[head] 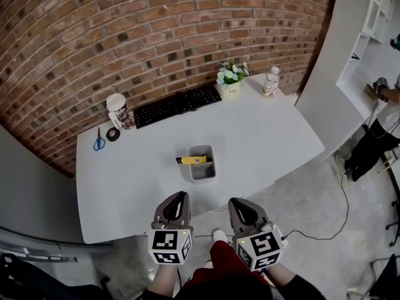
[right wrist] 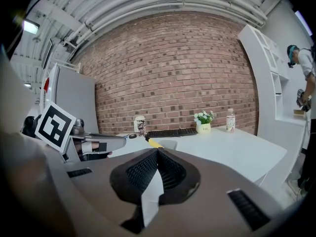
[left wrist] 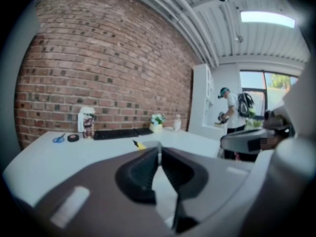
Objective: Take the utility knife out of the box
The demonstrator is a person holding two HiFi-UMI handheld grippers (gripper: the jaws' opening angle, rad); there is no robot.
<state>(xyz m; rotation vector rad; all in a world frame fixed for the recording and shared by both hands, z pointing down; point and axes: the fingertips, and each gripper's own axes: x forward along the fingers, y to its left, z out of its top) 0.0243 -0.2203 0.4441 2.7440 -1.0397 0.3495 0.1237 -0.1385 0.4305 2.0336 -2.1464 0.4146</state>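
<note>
A small grey box (head: 201, 162) stands in the middle of the white table (head: 262, 142). The yellow utility knife (head: 194, 160) lies across its left rim, one end sticking out to the left. Both grippers hover side by side off the table's near edge, short of the box. My left gripper (head: 181, 194) has its tips barely apart, with only a thin slit and nothing between them. My right gripper (head: 236, 200) has its tips together and is empty. The left gripper view shows the knife (left wrist: 139, 144) just beyond the jaws (left wrist: 159, 147). In the right gripper view the knife (right wrist: 154, 143) and box (right wrist: 168, 143) show past the tips (right wrist: 158, 151).
Along the brick wall stand a black keyboard (head: 178, 104), a flower pot (head: 231, 77), a bottle (head: 270, 81) and a lidded cup (head: 119, 111). Blue scissors (head: 99, 140) and a tape roll (head: 112, 134) lie at the left. A person (head: 381, 124) stands by the shelves at right.
</note>
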